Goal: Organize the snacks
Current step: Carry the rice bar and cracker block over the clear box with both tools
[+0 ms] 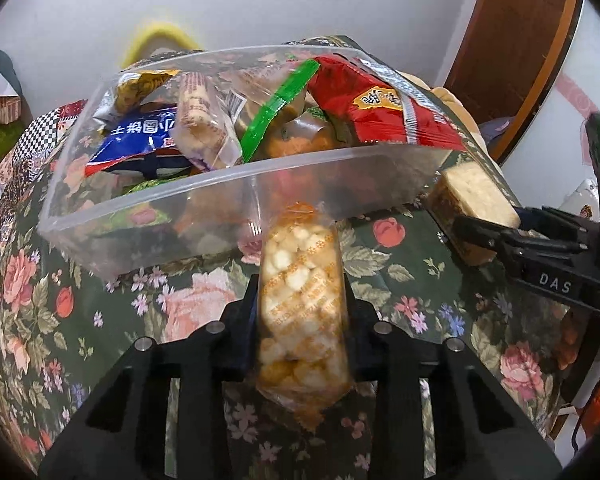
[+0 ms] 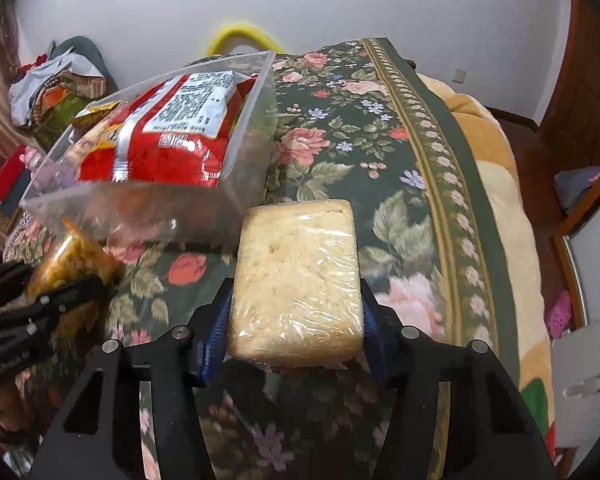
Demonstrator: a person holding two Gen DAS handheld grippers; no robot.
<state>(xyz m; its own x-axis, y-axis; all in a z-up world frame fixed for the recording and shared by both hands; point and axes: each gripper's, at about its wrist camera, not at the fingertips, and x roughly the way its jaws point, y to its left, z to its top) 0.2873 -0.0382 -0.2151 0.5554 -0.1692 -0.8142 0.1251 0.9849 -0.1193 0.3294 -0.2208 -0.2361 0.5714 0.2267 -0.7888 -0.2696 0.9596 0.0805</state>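
Carrying both snacks to the clear plastic bin [image 1: 228, 184] is the step in hand, as I judge it. The left gripper [image 1: 304, 320] pinches a long orange-printed puff packet [image 1: 304, 296] across its middle, the packet's far end nearly touching the bin's near wall. The right gripper [image 2: 296, 316] is clamped on a pale wrapped rice cake block [image 2: 298, 280], held just beside the bin's near right corner.

To do it well, each snack should be raised above the bin's rim before it goes forward, since the near wall stands directly in the way. The bin is already heaped, with a red bag [image 1: 380, 108] leaning over the right side, so the freer middle looks the better spot. Releasing one snack at a time would likely avoid the grippers colliding over the bin.

The left wrist view shows the bin's whole contents: a blue bag [image 1: 140, 140], a green-striped clear packet [image 1: 276, 108] and the red one. The right wrist view shows only the red bag's label side, but reveals the floral cloth [image 2: 340, 140] stretching bare beyond the bin, and the blanket edge [image 2: 496, 184] farther out.
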